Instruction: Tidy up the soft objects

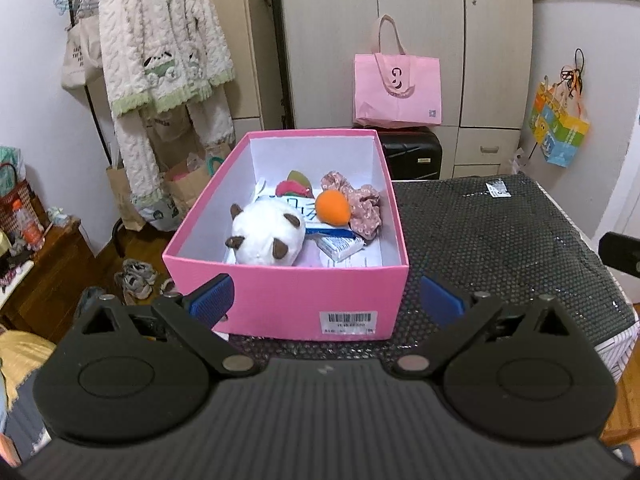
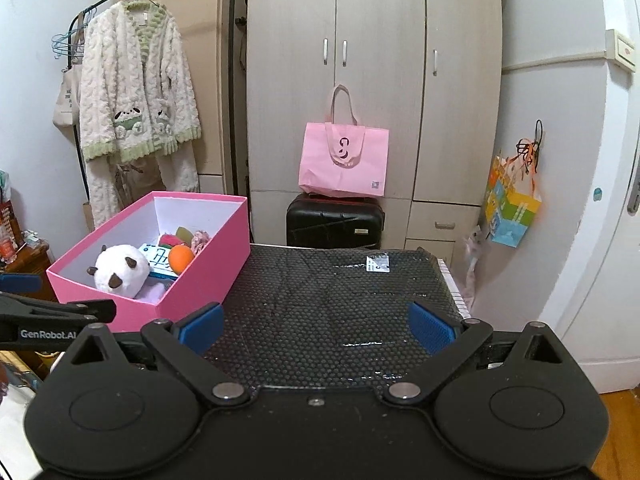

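Left wrist: pink box sits between spread, empty left tongs.

A pink fabric tote bag sits atop a black hard-shell suitcase before a beige wooden wardrobe, beside a fluffy cream robe hanging from a rack.

I read "GenRobot.AI" on my left gripper; the box's barcode label is too blurred.
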### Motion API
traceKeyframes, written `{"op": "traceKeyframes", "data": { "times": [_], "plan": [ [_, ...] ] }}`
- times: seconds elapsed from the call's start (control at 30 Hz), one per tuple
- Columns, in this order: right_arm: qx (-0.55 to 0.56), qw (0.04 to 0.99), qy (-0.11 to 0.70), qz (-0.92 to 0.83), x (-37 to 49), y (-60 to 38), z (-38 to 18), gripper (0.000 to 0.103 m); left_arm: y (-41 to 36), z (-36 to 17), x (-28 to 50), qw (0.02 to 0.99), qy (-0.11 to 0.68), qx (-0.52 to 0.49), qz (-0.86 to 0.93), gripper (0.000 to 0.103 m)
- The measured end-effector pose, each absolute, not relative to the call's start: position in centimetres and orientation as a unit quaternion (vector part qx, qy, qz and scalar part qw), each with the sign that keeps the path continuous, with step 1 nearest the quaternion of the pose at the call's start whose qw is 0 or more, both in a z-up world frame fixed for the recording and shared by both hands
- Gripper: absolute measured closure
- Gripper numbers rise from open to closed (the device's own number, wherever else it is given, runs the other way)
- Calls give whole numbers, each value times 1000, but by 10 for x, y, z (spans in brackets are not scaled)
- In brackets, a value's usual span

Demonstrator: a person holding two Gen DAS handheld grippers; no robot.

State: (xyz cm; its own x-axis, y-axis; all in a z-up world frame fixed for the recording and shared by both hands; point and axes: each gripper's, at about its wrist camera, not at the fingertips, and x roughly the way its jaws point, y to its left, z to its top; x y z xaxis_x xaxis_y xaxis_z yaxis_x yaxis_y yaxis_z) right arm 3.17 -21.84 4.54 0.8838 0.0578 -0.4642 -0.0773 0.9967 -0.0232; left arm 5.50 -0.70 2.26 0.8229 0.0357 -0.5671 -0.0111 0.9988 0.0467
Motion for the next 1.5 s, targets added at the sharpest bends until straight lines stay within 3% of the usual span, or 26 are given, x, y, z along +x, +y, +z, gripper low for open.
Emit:
{"op": "traceKeyframes", "data": {
  "times": [1.5],
  "plan": [
    [-35,972,228,36,12,-219,37,2,-22,23,30,957,288,41,0,2]
  ]
}}
